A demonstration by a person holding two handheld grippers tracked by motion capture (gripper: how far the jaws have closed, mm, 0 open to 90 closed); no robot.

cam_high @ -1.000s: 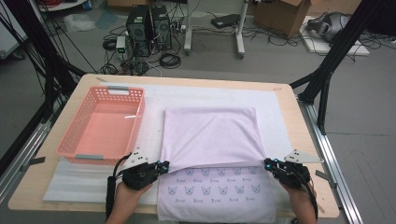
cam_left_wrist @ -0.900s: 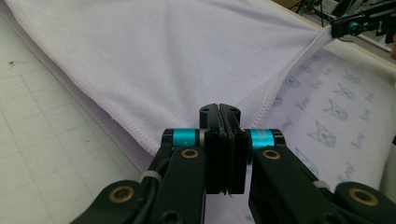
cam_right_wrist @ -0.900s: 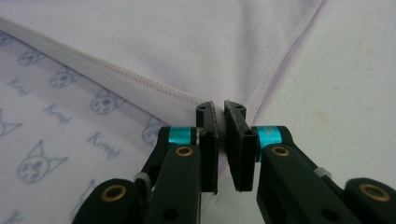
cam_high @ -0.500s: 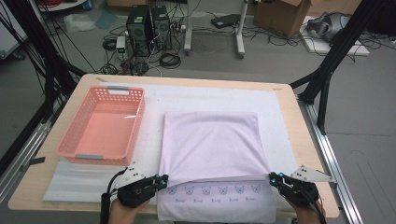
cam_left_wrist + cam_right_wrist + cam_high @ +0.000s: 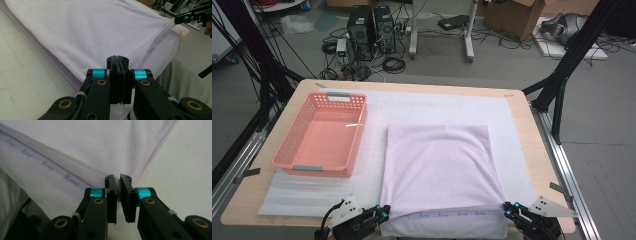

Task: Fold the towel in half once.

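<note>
The person's hands are cut off by the bottom edge of the high view, so little of them can be made out. The near hem of the cloth point(image 5: 439, 170) hangs over the tabletop point(image 5: 532, 145) edge and runs out of that view; small blue lettering along it is too blurred to read.

The cloth is pale lilac, folded over itself into a near-square that lies flat on a white mat point(image 5: 377, 145) on the right half of the tabletop. Its top layer has a stitched edge, and the layer below shows as a narrow printed strip along the near side.

The left tool point(image 5: 117, 62) is clamped on the cloth's near left corner, jaws pressed together with fabric between them. The right tool point(image 5: 118, 181) is clamped on the near right corner, where the two stitched edges meet.

An orange basket point(image 5: 287, 150) stands on the mat left of the cloth, apart from it; nothing lies in it.
</note>
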